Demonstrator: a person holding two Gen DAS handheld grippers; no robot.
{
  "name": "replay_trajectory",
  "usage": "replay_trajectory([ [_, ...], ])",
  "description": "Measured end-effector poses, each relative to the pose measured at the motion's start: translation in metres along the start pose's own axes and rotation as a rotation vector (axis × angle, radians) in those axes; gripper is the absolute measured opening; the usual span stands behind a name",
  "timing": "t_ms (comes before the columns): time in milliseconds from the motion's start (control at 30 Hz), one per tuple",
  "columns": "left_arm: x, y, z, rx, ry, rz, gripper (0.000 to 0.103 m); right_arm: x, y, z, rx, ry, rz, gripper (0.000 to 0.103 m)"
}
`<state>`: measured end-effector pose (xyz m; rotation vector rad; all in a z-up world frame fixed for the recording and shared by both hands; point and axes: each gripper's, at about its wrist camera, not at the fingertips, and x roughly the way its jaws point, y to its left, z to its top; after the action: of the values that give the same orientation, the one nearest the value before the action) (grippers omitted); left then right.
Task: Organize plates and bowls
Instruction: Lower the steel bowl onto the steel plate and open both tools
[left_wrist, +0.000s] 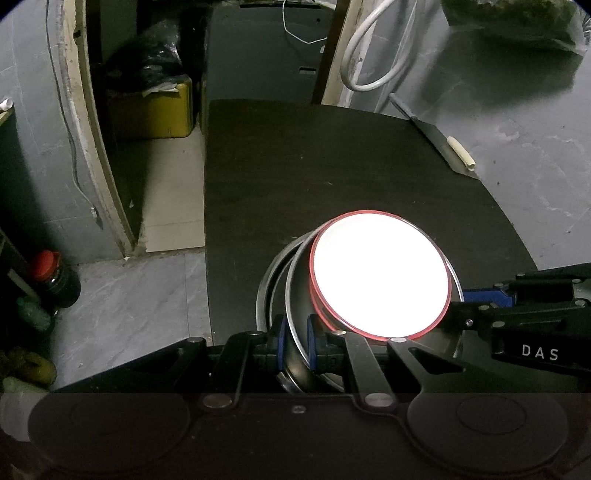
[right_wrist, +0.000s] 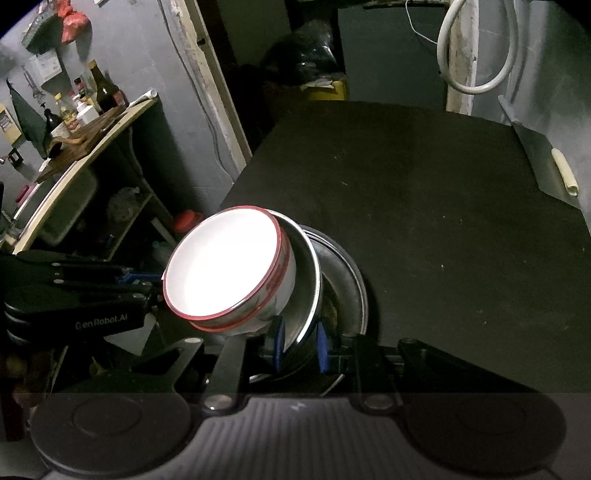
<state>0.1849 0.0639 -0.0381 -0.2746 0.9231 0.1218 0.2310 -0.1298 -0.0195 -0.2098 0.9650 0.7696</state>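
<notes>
A white bowl with a red rim (left_wrist: 380, 273) sits nested in a steel plate (left_wrist: 295, 288), which lies tilted over a second steel plate (left_wrist: 266, 288) on the black table (left_wrist: 314, 166). My left gripper (left_wrist: 295, 347) is shut on the near rim of the upper steel plate. In the right wrist view the white bowl (right_wrist: 225, 266) rests in the steel plate (right_wrist: 310, 280), and my right gripper (right_wrist: 299, 347) is shut on that plate's rim from the opposite side. The lower steel plate (right_wrist: 351, 284) lies underneath.
A knife with a pale handle (left_wrist: 436, 144) lies at the table's far right edge. A yellow box (left_wrist: 155, 110) stands on the floor beyond the table. A red-capped bottle (left_wrist: 55, 280) stands at left. A shelf with bottles (right_wrist: 85, 107) is left of the table.
</notes>
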Motion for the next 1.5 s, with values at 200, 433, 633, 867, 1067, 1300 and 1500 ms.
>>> replay_trajectory([
  [200, 0.0, 0.0, 0.0, 0.001, -0.001, -0.004, 0.011, 0.003, -0.001, 0.0, 0.012, 0.002, -0.004, 0.021],
  [433, 0.001, 0.001, 0.0, 0.002, 0.002, -0.006, 0.011, 0.004, -0.002, -0.002, 0.023, -0.004, -0.005, 0.021],
  [633, 0.001, 0.001, 0.002, 0.002, 0.004, -0.01, 0.012, 0.004, -0.003, -0.004, 0.034, -0.009, -0.008, 0.021],
  [867, 0.001, -0.001, 0.002, 0.011, -0.001, 0.001, 0.013, 0.002, -0.004, -0.005, 0.056, -0.019, -0.012, 0.021],
  [1067, 0.0, 0.0, 0.002, 0.009, -0.003, 0.021, 0.023, 0.002, -0.004, -0.006, 0.067, -0.031, -0.022, 0.022],
  [1300, -0.003, 0.007, 0.0, -0.006, -0.008, 0.056, 0.048, -0.003, -0.004, -0.012, 0.1, -0.056, -0.07, 0.034],
  [1500, -0.006, 0.006, -0.001, 0.007, -0.002, 0.071, 0.054, -0.006, 0.0, -0.018, 0.138, -0.072, -0.106, 0.037],
])
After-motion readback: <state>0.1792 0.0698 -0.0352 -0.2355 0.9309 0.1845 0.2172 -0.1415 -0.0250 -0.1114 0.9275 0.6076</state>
